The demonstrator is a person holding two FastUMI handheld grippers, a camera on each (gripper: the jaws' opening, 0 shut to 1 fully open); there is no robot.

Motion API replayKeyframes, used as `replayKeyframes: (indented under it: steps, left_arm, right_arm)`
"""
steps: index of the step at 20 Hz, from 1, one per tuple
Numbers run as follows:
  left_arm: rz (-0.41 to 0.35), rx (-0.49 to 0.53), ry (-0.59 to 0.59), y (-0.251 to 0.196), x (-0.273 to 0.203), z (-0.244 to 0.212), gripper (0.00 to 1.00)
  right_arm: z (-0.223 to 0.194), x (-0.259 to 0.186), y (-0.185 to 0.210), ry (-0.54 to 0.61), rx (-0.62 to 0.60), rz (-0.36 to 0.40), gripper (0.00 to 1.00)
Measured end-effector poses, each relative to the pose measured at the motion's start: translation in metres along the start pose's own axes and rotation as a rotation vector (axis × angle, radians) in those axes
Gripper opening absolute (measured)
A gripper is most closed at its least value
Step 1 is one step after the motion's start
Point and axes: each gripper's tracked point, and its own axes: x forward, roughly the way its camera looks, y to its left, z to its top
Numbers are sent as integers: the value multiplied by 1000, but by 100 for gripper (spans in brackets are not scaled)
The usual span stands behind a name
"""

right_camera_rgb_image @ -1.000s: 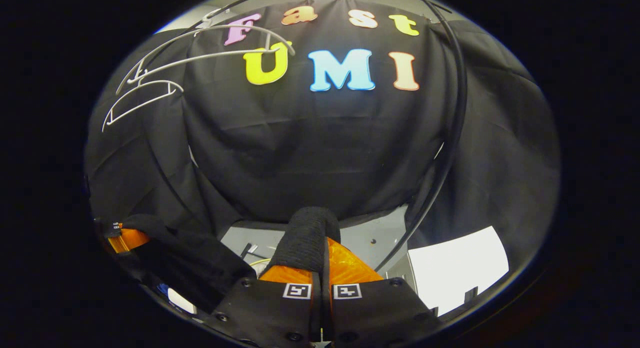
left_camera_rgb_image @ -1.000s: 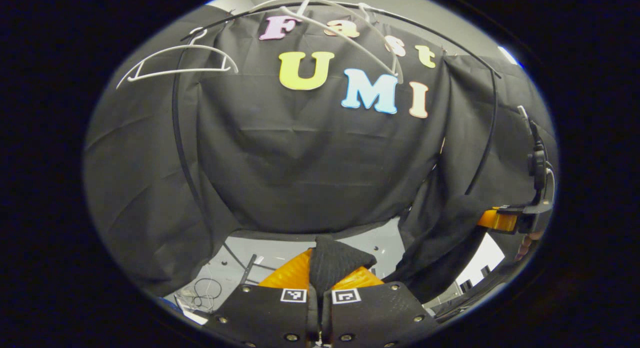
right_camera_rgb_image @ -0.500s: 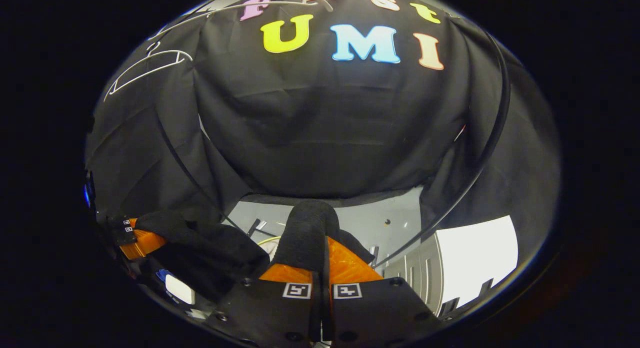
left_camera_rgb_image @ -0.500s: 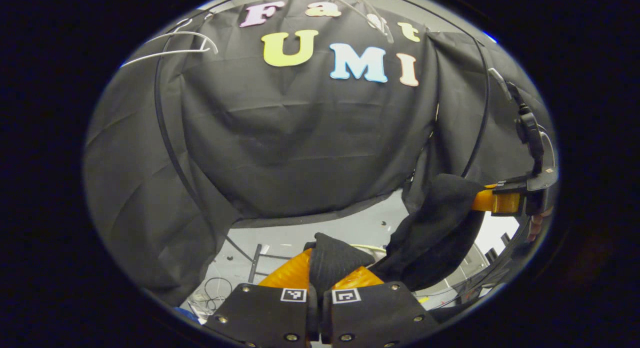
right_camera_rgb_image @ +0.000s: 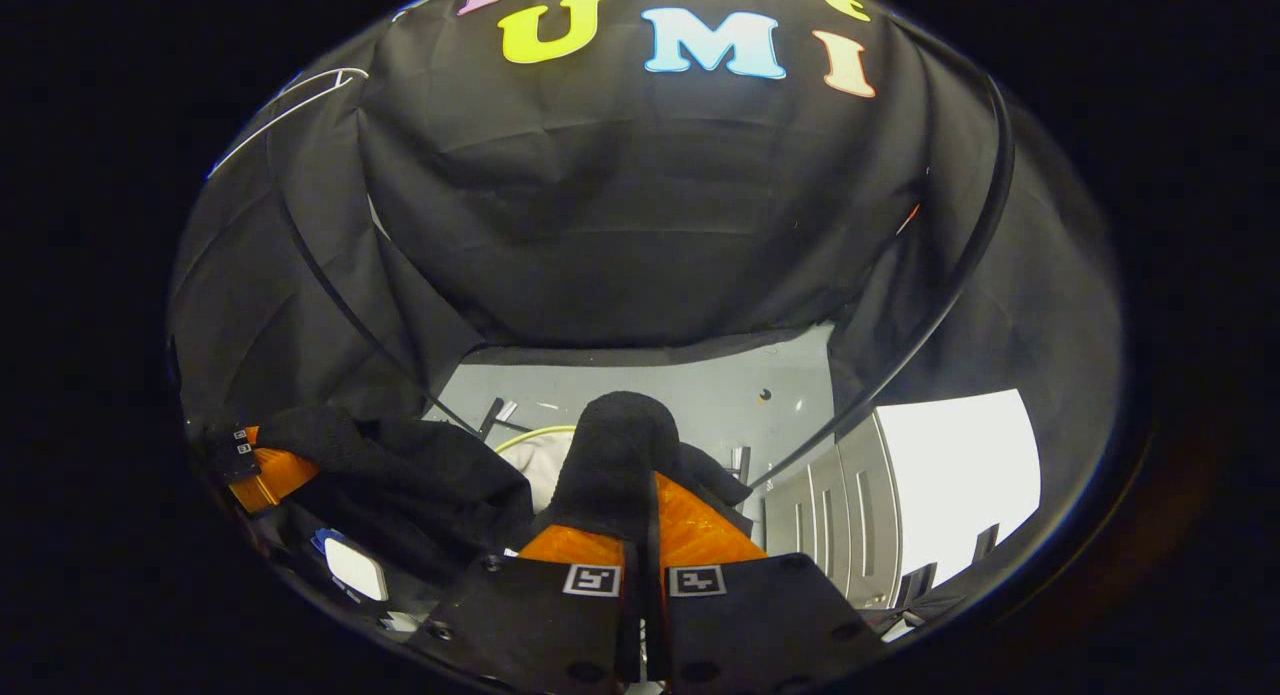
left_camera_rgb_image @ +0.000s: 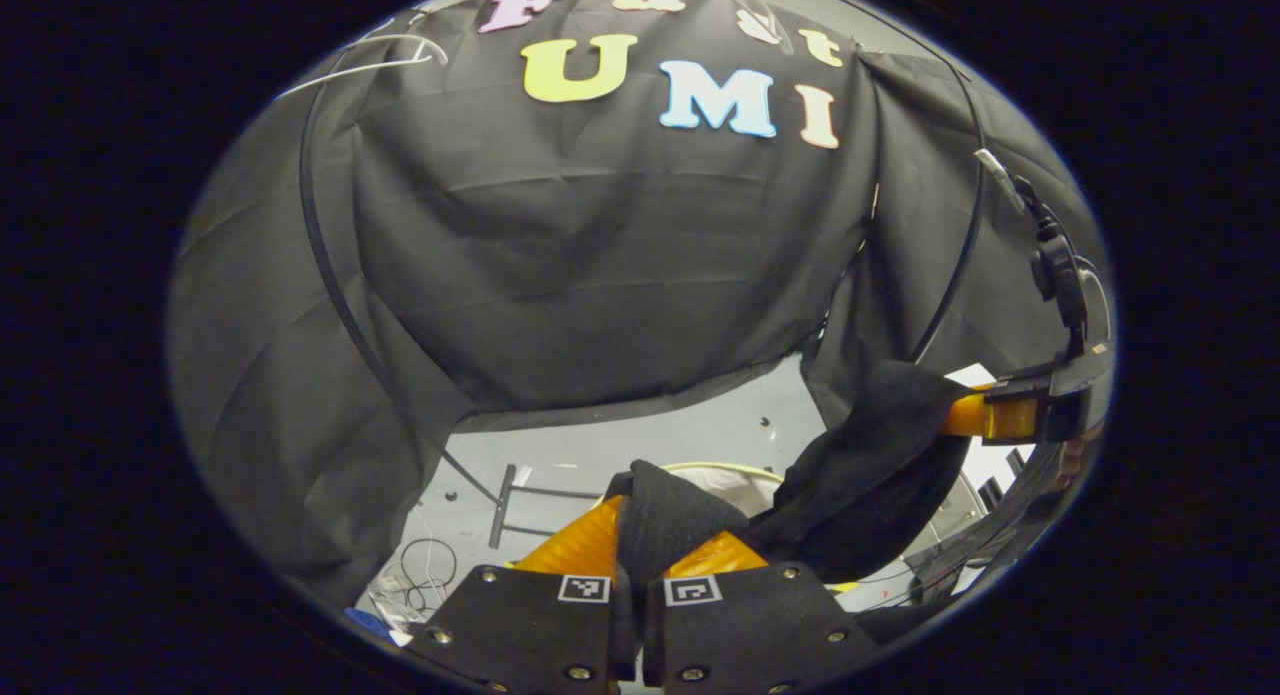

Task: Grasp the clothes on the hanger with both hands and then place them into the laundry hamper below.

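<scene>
A: Left gripper view first. We see a white hanger (left_camera_rgb_image: 385,55) top left on the black rail (left_camera_rgb_image: 318,245), bare. Left claw (left_camera_rgb_image: 655,540) at the bottom, clamped on a fold of the black garment (left_camera_rgb_image: 660,520). From there the cloth runs right and up to the right claw (left_camera_rgb_image: 965,415), at the right edge, which is pinched on it as well.

B: Hamper?

A: We see its pale rim (left_camera_rgb_image: 715,468) just behind the left claw, white lining inside. The garment hangs between the two claws above it; we can't tell whether any cloth touches the rim. Grey floor (left_camera_rgb_image: 600,455) past that.

B: Right gripper view?

A: Left claw (right_camera_rgb_image: 285,470) far left, closed on the bunched black garment (right_camera_rgb_image: 420,495). Hamper rim (right_camera_rgb_image: 525,437) peeks out between that bunch and the right claw (right_camera_rgb_image: 640,515), which sits bottom centre, fingers together with cloth draped over the tips. Hanger (right_camera_rgb_image: 290,100) upper left, nothing on it.
</scene>
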Motion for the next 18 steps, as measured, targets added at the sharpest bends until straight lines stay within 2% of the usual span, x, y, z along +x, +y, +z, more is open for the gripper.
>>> replayKeyframes:
  steps: [5,6,8,9,10,11,12,13,15,16,18]
  left_arm:
    - [3,-17,41,-3,5,-16,3]
    - [5,-21,46,-3,7,-18,8]
    - [-4,-34,44,-6,9,-21,10]
    - [3,-41,47,-5,8,-24,13]
    - [8,-51,48,-4,7,-24,16]
    - [16,-59,47,-3,4,-26,22]
    - [24,-70,45,-1,3,-27,32]
    - [32,-86,43,0,0,-29,41]
    - [45,-129,57,-3,-5,-35,79]
    - [60,-151,62,-3,-7,-36,97]
    - [83,-170,68,-5,-22,-42,96]
  right_arm:
    - [-26,4,2,87,45,16,6]
    - [-28,2,4,93,49,24,14]
    - [-32,-1,4,104,44,40,8]
    - [-32,-3,5,106,42,47,14]
    - [-34,-5,4,104,42,53,8]
    - [-32,-9,3,102,47,58,13]
    - [-33,-11,3,99,51,63,19]
    - [-32,-14,0,94,54,64,35]
    - [-29,-21,-9,75,51,64,67]
    - [-28,-24,-16,63,48,56,77]
    - [-27,-30,-31,42,49,42,97]
